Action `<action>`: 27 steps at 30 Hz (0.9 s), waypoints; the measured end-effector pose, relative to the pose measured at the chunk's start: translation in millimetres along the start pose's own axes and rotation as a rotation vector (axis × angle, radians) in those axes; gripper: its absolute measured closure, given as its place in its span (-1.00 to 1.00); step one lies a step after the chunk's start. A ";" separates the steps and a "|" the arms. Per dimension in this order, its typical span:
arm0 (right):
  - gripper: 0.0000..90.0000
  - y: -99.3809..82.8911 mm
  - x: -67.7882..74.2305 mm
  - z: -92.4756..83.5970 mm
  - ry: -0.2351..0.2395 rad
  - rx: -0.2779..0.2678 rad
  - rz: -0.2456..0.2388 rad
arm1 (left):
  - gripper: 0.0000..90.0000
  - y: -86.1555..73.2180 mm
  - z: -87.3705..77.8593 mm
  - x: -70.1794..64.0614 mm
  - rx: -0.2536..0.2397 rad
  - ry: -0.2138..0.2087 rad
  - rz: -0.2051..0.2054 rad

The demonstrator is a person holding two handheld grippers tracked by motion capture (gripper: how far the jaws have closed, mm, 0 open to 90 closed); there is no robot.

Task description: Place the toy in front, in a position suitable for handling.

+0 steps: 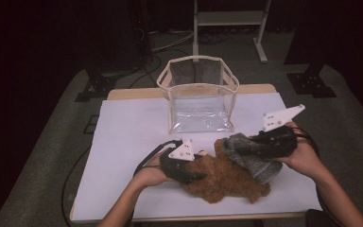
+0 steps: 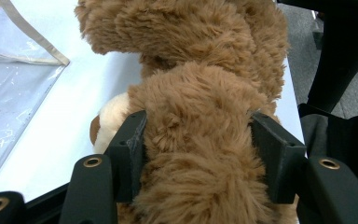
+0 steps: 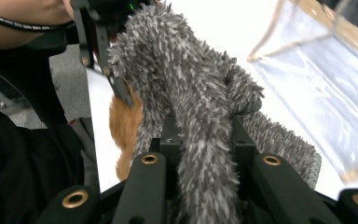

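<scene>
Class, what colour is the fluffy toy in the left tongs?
Brown plush toy, clearest in the left gripper view.

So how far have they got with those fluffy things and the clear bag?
Nothing is packed yet: the clear bag stands open with nothing visible inside. In hand: the left claw grips the brown plush toy, and the right claw is clamped on the grey fluffy item. Probably left: putting both into the bag.

On the table point(image 1: 123, 142), the left tongs point(image 1: 189, 171) press into a brown plush point(image 1: 222, 182) — the right tongs point(image 1: 260, 144) grip a grey cloth point(image 1: 248, 156), before a clear bag point(image 1: 199, 94).
</scene>
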State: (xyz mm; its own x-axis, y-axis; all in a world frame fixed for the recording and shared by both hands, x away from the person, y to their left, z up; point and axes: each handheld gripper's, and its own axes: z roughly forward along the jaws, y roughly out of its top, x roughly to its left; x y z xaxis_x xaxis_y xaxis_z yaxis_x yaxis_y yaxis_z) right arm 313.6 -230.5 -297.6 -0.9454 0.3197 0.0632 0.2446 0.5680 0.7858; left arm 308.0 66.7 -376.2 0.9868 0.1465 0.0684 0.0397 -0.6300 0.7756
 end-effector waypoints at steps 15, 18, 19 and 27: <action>0.65 4.5 -18.1 73.3 0.015 0.219 0.001 | -0.13 -2.7 -3.3 -2.4 -0.018 0.007 0.016; 0.66 -8.0 -22.5 63.0 0.015 0.189 0.049 | -0.26 -5.0 -9.3 -1.2 -0.028 0.022 0.002; 0.66 -12.9 -23.6 58.1 0.014 0.174 0.056 | -0.29 -9.3 -16.2 0.5 -0.039 0.029 -0.021; 0.66 -13.3 -21.2 53.7 0.004 0.163 0.051 | 0.02 -24.9 -16.1 -0.8 -0.051 0.008 -0.045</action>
State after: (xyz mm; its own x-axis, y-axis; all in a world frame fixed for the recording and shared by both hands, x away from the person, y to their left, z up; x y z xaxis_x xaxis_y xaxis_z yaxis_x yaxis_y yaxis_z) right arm 341.9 -204.1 -342.4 -0.9316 0.3486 0.1031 0.3238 0.6667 0.6713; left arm 303.6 94.5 -385.4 0.9829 0.1802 0.0381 0.0755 -0.5831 0.8089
